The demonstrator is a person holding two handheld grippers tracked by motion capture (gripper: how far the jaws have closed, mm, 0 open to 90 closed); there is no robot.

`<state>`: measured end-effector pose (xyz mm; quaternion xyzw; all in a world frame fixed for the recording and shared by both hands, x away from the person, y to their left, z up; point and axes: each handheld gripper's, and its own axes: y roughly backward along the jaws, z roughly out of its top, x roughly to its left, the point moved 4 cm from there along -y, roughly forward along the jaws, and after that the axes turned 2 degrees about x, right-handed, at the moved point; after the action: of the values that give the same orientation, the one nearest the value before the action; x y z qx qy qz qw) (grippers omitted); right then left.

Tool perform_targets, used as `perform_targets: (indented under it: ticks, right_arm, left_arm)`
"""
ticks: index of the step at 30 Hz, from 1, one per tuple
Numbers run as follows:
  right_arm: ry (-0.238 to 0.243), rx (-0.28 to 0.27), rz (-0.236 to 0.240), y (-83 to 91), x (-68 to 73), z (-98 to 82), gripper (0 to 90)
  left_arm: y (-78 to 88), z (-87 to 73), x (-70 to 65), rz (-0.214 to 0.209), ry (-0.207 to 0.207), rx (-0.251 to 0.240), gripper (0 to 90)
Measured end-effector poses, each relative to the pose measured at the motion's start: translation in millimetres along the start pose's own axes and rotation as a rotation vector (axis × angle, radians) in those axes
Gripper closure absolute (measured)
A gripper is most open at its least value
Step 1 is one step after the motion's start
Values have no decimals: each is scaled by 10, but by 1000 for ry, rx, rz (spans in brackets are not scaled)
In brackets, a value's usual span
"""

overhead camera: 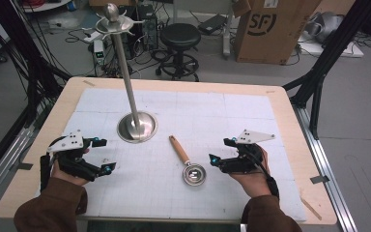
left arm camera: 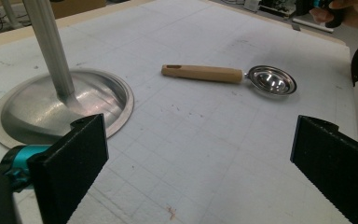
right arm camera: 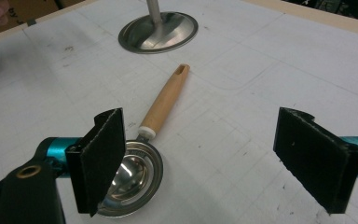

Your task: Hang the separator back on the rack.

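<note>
A small metal scoop with a wooden handle (overhead camera: pixel 179 150) lies flat on the white mat, bowl (overhead camera: pixel 193 174) toward the near edge. My right gripper (overhead camera: pixel 221 150) hovers just right of the bowl, open, nothing between its jaws. In the right gripper view the scoop (right arm camera: pixel 165 100) lies partly behind the left jaw of the open gripper (right arm camera: pixel 207 154). My left gripper (overhead camera: pixel 105 154) sits open at the near left, apart from the scoop (left arm camera: pixel 205 73), with bare mat between its wide jaws (left arm camera: pixel 200 163).
A steel stand with a round domed base (overhead camera: pixel 136 126) (left arm camera: pixel 37 112) (right arm camera: pixel 172 30) and a tall pole (overhead camera: pixel 125 63) rises behind the scoop. The wooden table edge (overhead camera: pixel 290 111) frames the mat. Beyond it stand a black stool (overhead camera: pixel 180 36) and a cardboard box (overhead camera: pixel 270 29).
</note>
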<state>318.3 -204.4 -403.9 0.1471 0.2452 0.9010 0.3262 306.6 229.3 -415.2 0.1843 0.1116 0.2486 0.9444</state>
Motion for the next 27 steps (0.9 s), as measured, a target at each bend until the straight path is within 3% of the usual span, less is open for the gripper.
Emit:
perform_targets:
  ticks: [12, 27]
  right_arm:
    - [8, 66, 4, -170, 50, 30, 165]
    - [16, 219, -2, -701, 151, 76, 192]
  left_arm:
    - [13, 9, -13, 8, 0, 4, 46]
    - [9, -2, 23, 14, 4, 9, 45]
